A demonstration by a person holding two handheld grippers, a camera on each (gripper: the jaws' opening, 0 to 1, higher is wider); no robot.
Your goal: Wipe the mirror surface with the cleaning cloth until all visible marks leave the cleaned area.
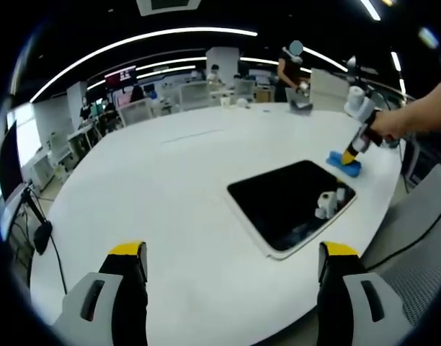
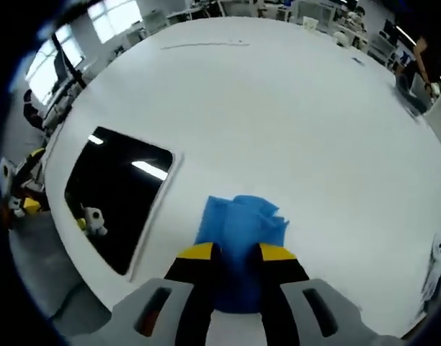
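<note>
Yellow-tipped jaws of the left claw (image 1: 231,261) are rising from the bottom of the left gripper view, standing wide apart and holding nothing, hovering over the white desk (image 1: 170,187). Beyond them the mirror (image 1: 292,202) is lying flat near the desk's edge — a dark rounded rectangle with a pale rim, reflecting ceiling lights and a claw. No brand or writing is readable on it.

Farther off in that view, the right claw (image 1: 350,154), gripped by a person's hand (image 1: 390,126), is pressing down onto the blue cleaning cloth (image 1: 344,163), which is lying on the desk just beside the mirror's far corner.

From the right gripper view, the right claw (image 2: 235,254) is closing on the cleaning cloth (image 2: 241,223) — the blue folds are bunching between its jaws — while the mirror (image 2: 116,194) is lying just beside it, apart from the cloth.
</note>
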